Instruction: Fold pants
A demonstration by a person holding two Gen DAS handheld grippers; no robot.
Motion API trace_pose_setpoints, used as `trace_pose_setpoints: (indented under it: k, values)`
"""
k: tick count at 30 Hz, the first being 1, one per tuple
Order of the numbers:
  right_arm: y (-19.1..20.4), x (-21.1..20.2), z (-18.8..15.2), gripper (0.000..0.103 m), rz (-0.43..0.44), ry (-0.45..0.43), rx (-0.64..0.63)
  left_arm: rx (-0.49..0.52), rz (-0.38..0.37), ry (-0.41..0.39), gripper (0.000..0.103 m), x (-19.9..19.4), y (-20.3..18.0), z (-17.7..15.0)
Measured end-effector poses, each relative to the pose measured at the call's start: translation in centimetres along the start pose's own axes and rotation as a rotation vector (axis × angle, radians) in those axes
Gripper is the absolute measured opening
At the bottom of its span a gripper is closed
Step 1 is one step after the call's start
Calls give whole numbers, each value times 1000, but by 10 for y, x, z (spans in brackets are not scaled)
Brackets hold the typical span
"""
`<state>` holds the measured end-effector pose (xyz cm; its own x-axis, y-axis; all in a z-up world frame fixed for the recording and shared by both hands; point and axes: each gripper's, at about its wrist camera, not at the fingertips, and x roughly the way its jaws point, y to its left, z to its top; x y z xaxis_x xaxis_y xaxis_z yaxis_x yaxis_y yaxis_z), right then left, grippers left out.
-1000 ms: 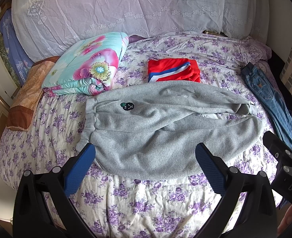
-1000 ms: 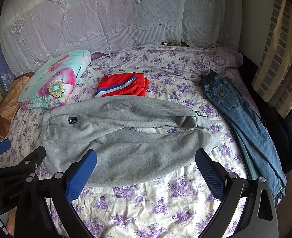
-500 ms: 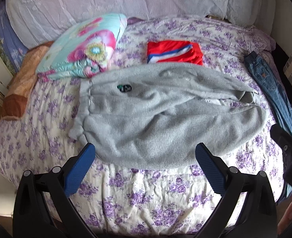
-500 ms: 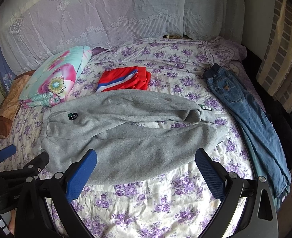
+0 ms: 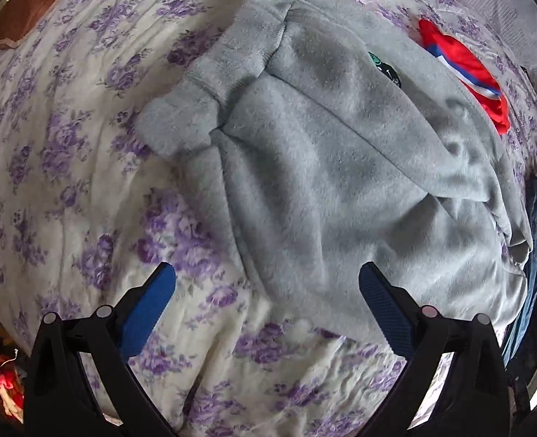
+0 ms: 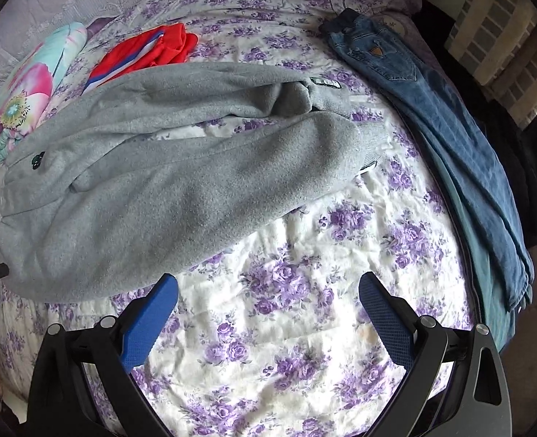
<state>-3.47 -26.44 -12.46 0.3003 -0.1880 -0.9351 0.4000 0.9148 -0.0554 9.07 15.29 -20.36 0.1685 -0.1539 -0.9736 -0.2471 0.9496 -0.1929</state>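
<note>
Fingers (image 5: 148,309) of both grippers spread above grey pants (image 5: 341,167).

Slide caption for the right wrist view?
Open right gripper above the floral bedspread, near grey sweatpants and jeans.

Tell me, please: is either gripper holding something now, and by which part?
Nothing is held. The left gripper and the right gripper are both open, above the grey pants, which lie on the bed.
</note>
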Motion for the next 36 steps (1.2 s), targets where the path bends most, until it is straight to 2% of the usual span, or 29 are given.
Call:
trace_pose_setpoints:
  k: [2,3,4,5,6,7,9,11,14,16,19,21,23,24,25,26,28,31,34,36]
  values:
    - [-3,-1,1,100,4,1,1,-4,-53,10,97,11,-2,5]
    - [-6,0,3,100,7,4,4,-7,-80,19,82,17,-3,8]
    - [-10,1,3,100,15,5,8,-6,-68,23,62,23,-3,12]
    - [-14,2,2,99,33,4,13,-1,-46,23,55,28,-1,19]
    - [-20,3,2,99,60,4,20,3,-38,14,36,29,1,21]
    - [-27,3,1,99,84,0,30,-1,-56,-7,26,26,5,21]
    - [-42,2,0,99,115,-22,56,-31,-119,-41,18,13,19,19]
    - [-61,5,1,99,137,-34,94,-37,-172,-104,17,-9,27,7]
    - [-92,19,7,100,157,-34,194,-7,-178,-166,17,-30,37,-11]
    - [-108,36,12,100,191,-5,279,3,-159,-161,17,-31,37,-15]
    - [-120,71,25,99,310,59,409,2,-138,-138,17,-25,37,-8]
    - [-122,94,37,99,373,86,453,4,-130,-131,17,-17,30,5]
    - [-118,115,49,99,390,102,468,8,-119,-125,17,-10,28,8]
    - [-116,126,55,93,391,105,473,13,-108,-117,17,-7,25,11]
    - [-115,137,58,55,415,108,481,13,-98,-107,18,-3,23,13]
    - [-113,150,62,9,480,122,493,12,-91,-96,18,2,20,17]
    - [-110,157,67,8,497,115,520,7,-80,-83,18,7,19,20]
    - [-97,131,78,8,419,81,442,-11,-89,-112,17,-3,20,18]
    - [-101,99,75,8,384,121,429,-11,-108,-156,17,-25,25,6]
    - [-107,74,61,8,359,157,420,-9,-94,-164,16,-39,29,-7]
